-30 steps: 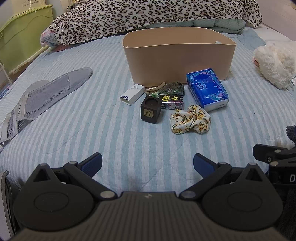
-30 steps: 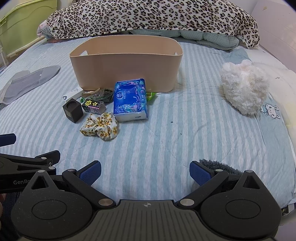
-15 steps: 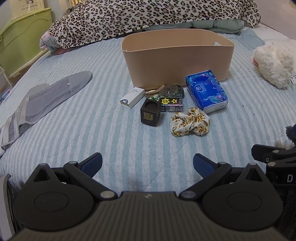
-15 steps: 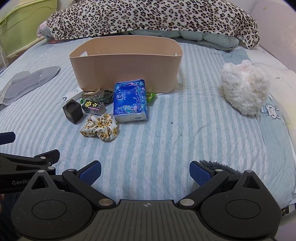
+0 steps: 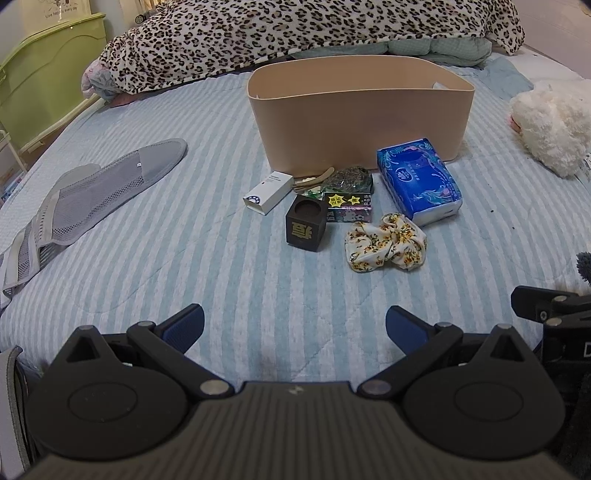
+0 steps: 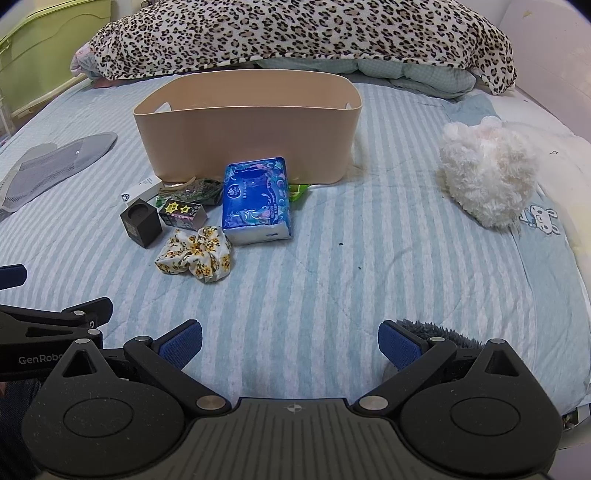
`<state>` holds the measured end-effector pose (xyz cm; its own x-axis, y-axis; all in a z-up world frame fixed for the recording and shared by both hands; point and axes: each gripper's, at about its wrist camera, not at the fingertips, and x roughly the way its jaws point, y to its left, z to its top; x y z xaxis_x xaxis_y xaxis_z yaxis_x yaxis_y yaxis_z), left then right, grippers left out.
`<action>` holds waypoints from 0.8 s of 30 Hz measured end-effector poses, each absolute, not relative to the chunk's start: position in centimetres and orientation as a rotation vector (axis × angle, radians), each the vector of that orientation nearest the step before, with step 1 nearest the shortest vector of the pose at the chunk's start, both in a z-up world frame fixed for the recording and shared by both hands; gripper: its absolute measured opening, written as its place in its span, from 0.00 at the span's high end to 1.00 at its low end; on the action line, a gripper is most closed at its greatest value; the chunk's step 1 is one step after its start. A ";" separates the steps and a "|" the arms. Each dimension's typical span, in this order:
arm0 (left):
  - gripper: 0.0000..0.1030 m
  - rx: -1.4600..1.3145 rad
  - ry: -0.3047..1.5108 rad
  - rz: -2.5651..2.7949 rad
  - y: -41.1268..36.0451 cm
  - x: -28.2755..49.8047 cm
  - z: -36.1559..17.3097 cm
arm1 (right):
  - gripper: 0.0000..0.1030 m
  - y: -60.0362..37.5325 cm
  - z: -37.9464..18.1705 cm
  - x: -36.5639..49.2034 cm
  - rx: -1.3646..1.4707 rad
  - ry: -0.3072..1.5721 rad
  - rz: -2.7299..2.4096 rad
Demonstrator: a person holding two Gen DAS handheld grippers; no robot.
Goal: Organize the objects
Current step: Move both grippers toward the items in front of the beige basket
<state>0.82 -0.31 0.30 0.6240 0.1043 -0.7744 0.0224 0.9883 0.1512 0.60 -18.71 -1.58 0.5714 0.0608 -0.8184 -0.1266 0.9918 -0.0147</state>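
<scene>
Nearest: left gripper point(image 5: 294, 325) low over the striped bedcover point(image 5: 221, 266), blue-padded fingers spread wide, nothing between them. Right gripper point(image 6: 290, 341) likewise spread and empty, hovering above the same cover beside the left one; a grey fuzzy cloth point(image 6: 439, 332) lies just behind its right finger. Ahead of both, a loose cluster of small items on the cover. Closest of these is a floral scrunchie point(image 5: 386, 248), crumpled, just in front of a blue tissue pack point(image 5: 419, 186) that lies flat and angled. Left of the scrunchie a black cube point(image 5: 306, 228) stands upright with a round recess in its top and a gold character on its front face. Just behind the cube a small dark box with yellow star stickers point(image 5: 349, 207), touching or nearly touching it. Left of that, a white carton point(image 5: 267, 192) lies flat, tilted on the diagonal. Behind the sticker box a dark green packet point(image 5: 349, 179) and a thin tan strip, too small to identify. From the right wrist view a green wrapper point(image 6: 297, 191) pokes out behind the tissue pack. All of these sit just in front of a beige oval bin point(image 5: 360, 118); its inside is not visible. Far left, a grey mesh pouch point(image 5: 88, 195) lies flat, well apart. Far right, a white plush toy point(image 6: 487, 177). Farthest back, a leopard-print blanket point(image 5: 295, 33).
</scene>
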 end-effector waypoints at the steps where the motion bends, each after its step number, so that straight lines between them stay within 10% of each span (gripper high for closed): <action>1: 0.00 0.151 0.897 0.047 -0.3 0.8 0.3 | 0.00 -18.7 -1.6 0.7 -0.074 0.957 0.109; 24: 0.00 0.146 0.898 0.065 2.5 4.5 0.6 | 0.00 -18.2 -1.5 5.4 -0.114 0.936 0.134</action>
<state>4.46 2.53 0.56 0.6218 0.1173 -0.7743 0.0051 0.9881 0.1538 5.44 -18.23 -1.51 0.5859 0.0650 -0.8077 -0.1641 0.9857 -0.0396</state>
